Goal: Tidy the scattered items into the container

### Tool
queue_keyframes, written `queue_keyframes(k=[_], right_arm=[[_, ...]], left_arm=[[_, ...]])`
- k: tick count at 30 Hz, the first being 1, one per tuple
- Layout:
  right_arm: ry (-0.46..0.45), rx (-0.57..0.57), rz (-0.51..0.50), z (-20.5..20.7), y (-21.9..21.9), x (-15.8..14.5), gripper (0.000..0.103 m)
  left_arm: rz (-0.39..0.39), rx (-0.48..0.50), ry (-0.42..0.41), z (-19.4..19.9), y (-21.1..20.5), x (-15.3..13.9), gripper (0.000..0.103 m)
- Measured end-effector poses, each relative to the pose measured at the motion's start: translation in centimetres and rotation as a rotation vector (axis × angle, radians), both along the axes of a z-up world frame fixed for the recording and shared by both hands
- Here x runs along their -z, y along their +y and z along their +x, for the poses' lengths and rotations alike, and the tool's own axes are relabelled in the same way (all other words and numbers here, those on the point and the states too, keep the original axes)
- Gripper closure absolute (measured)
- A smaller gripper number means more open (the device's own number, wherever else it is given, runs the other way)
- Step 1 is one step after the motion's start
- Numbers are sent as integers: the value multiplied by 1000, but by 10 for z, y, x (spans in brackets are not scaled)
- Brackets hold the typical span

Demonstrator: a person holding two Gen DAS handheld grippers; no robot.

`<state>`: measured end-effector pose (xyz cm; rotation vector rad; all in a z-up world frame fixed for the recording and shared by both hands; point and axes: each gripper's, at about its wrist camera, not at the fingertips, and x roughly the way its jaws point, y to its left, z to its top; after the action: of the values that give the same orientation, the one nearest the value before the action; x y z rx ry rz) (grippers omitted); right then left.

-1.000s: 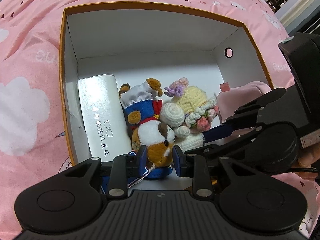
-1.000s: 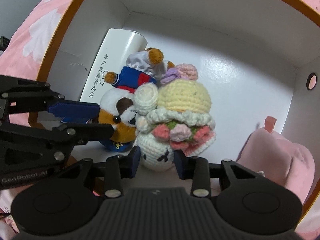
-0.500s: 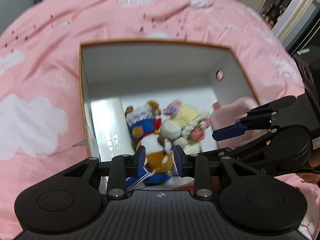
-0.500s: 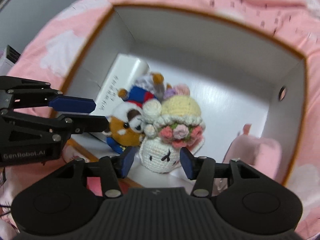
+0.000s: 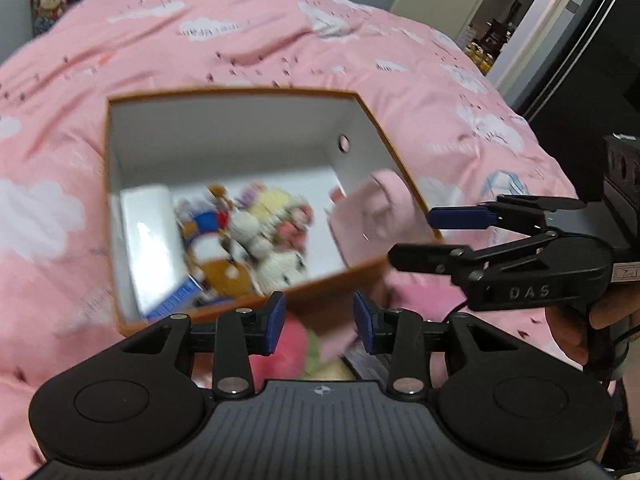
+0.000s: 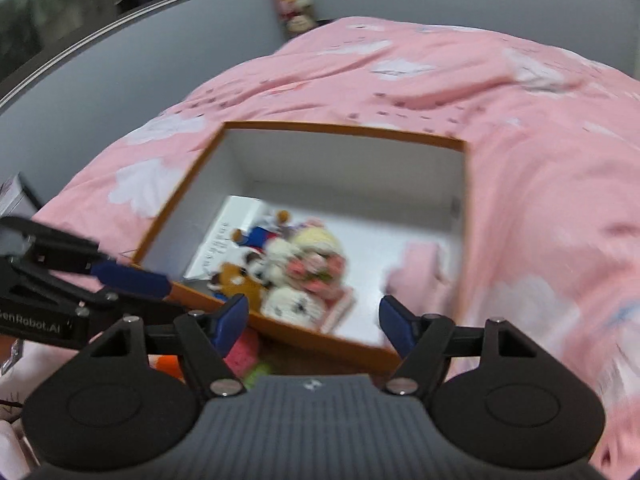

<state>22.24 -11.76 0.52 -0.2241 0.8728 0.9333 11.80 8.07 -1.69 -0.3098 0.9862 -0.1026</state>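
While blurred, two plush dolls (image 6: 280, 276) fill one box (image 6: 344, 130).

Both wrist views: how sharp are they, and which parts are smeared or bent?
Left wrist view: the toys in the box are smeared by motion, while the left tool stays crisp. Right wrist view: the same toys and the bedspread at right streak; the right tool is sharp. Fisheye bends the edges of both.
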Motion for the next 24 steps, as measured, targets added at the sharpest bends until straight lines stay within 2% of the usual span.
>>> queue_keyframes(k=[6,11,13,16,20,24], right_arm=[[13,119,-48,-8,-37,21,29],[-60,159,-269,-14,-51,48,42],[-55,145,-324,-16,-54,60,42],[35,204,-340,-4,-67,75,42],[231,346,-266,23,-92,91,43],[310,383,-232,37,-95,102,44]], left_arm=[[-24,35,89,-1,-25,32,59],[-21,84,128,-2,-43,42,59],[-22,91,133,-2,-47,44,59],[-32,85,138,-2,-50,46,59],[-26,86,161,0,-55,51,59],[-21,93,167,2,-57,52,58]])
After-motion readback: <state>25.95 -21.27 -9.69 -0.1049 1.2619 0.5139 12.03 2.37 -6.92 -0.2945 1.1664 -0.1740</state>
